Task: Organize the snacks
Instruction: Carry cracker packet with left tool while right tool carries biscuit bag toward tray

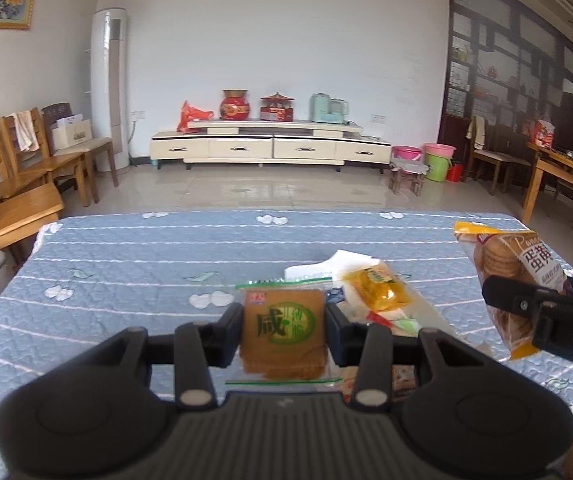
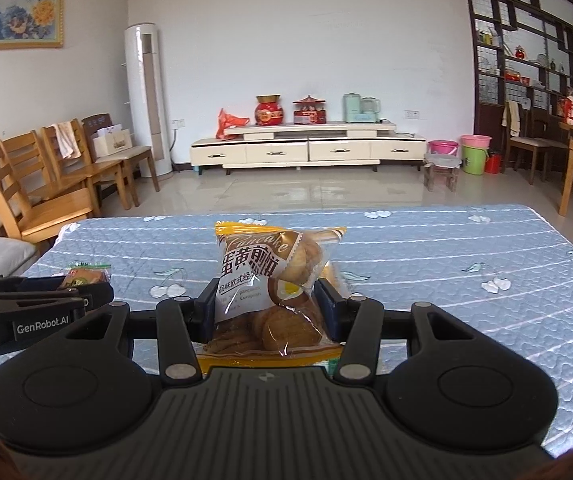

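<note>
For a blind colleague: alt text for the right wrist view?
The right gripper grips a pancake bag upright over a blue quilted table. The left gripper holds a cracker packet at far left.

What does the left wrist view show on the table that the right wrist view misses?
Only the left wrist view shows the small pile beyond its tool: a yellow snack packet, a white paper behind it, and bits of red and green wrapper. Only the right wrist view shows the pancake bag head-on, gripped on both sides by the right tool, with its clear lower half full of round cookies. Both show the blue quilted tablecloth, the left tool shut on the green-label cracker pack, and the pancake bag.
</note>
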`<state>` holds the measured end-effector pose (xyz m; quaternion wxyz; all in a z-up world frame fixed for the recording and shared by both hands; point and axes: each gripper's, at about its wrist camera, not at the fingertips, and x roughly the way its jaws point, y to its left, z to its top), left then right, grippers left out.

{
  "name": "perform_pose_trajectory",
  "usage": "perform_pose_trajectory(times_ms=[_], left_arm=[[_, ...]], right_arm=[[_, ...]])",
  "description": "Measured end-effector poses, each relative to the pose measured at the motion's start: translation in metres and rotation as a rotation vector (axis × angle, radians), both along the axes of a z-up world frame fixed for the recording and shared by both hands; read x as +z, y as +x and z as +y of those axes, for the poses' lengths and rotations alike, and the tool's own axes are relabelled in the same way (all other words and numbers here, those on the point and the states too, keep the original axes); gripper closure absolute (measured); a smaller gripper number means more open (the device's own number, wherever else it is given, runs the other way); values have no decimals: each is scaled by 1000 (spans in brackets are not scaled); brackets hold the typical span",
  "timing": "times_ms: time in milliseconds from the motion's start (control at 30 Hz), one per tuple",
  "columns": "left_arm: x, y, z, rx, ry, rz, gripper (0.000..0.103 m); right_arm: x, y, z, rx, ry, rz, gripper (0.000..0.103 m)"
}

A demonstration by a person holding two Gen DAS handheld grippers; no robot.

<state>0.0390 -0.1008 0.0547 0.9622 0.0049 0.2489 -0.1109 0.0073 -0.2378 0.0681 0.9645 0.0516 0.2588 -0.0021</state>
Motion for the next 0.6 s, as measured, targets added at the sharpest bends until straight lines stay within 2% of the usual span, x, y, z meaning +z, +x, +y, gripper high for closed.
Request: perform_pose_trajectory(times_ms=[600], left_arm=[[-1, 21, -50, -69, 17, 2, 61]], right_arm=[[-9, 15, -11, -41, -16, 22, 42]])
